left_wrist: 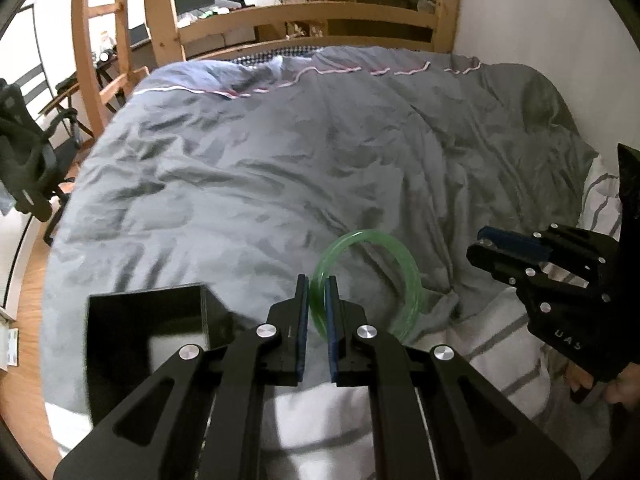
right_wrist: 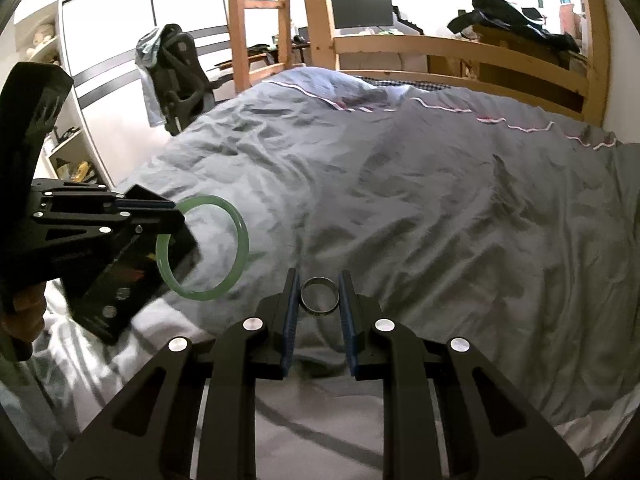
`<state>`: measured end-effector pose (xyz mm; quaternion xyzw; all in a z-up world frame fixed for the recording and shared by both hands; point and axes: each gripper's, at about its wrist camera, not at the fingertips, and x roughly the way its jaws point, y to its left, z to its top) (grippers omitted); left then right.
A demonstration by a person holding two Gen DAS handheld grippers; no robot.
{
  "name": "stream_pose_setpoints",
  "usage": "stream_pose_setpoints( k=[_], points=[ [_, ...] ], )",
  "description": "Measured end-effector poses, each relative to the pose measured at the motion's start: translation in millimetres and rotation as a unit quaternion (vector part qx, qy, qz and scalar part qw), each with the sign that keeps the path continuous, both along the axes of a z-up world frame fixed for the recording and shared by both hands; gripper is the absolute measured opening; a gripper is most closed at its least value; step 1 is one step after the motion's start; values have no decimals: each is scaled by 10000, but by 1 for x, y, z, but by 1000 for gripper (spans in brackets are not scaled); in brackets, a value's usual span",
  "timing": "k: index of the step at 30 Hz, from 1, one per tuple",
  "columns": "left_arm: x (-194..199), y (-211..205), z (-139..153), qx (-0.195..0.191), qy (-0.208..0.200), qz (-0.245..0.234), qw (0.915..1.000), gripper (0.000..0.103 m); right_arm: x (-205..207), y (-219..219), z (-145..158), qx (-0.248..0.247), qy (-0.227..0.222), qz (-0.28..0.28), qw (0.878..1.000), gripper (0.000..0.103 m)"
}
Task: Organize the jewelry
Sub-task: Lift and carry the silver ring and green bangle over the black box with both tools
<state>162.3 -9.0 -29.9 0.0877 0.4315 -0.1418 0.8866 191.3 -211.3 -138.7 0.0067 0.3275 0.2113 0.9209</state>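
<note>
Grey duvet point(left_wrist: 260, 168), wood bed frame point(left_wrist: 304, 20), monitor point(right_wrist: 362, 9), office chair point(right_wrist: 180, 76), bright daylight

A lived-in home bedroom. Rumpled grey duvet point(left_wrist: 280, 168) spread across a pine-framed bunk bed point(left_wrist: 308, 20), wooden ladder point(right_wrist: 260, 20) at 11 o'clock. Beyond the rail at 12 o'clock, a black computer monitor point(right_wrist: 362, 10) on a cluttered desk; black office chair point(right_wrist: 180, 76) draped with clothing at 10 o'clock.
</note>
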Motion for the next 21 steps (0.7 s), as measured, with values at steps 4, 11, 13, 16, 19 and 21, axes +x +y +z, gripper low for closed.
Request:
stream_pose_setpoints(
  k=[4,11,13,16,19,21],
  points=[
    [-21,12,16,50,-161,96,9998,8,-12,13,13,114,-59,153,9998,20],
    [-54,49,42,18,-414,448,9981,8,-34,47,36,222,-191,444,9986,20],
    [-59,63,48,3,-483,595,9971,8,-39,57,40,204,-215,510,9983,20],
    [-65,87,56,-45,-574,824,9949,8,-48,76,45,148,-253,672,9973,20],
    [-68,107,60,-58,-651,1000,9928,8,-54,96,48,119,-268,853,9959,20],
    [-70,120,62,-60,-671,1109,9915,8,-57,111,50,120,-268,989,9947,20]
  ],
)
